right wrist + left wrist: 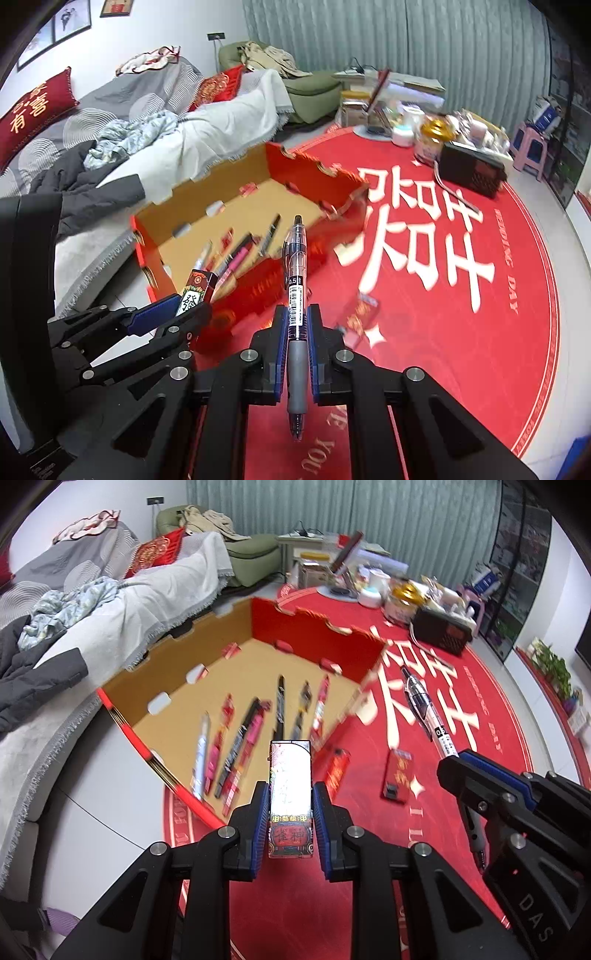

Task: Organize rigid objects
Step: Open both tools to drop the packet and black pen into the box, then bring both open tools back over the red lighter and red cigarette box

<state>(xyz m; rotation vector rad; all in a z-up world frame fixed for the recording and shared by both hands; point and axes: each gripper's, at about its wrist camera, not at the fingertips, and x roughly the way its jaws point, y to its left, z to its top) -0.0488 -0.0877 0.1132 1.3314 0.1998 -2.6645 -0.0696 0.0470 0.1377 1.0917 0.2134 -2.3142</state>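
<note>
My left gripper (290, 792) is shut on a patterned rectangular lighter (290, 768), held upright above the near corner of the box. The open cardboard box (317, 635), red outside and brown inside, holds several pens and markers (240, 746) lying side by side. My right gripper (295, 314) is shut on a clear gel pen (296, 266) with a grey grip, its clip end pointing away from me. In the left wrist view this pen (421, 701) sticks out of the right gripper (458, 771). Two small red lighters (397, 773) (338, 766) lie on the red mat right of the box.
The box stands on a round red mat (461, 332) with white characters. A sofa (74, 635) piled with clothes runs along the left. A black radio-like box (441, 631) and several jars and boxes (369, 587) crowd the mat's far edge.
</note>
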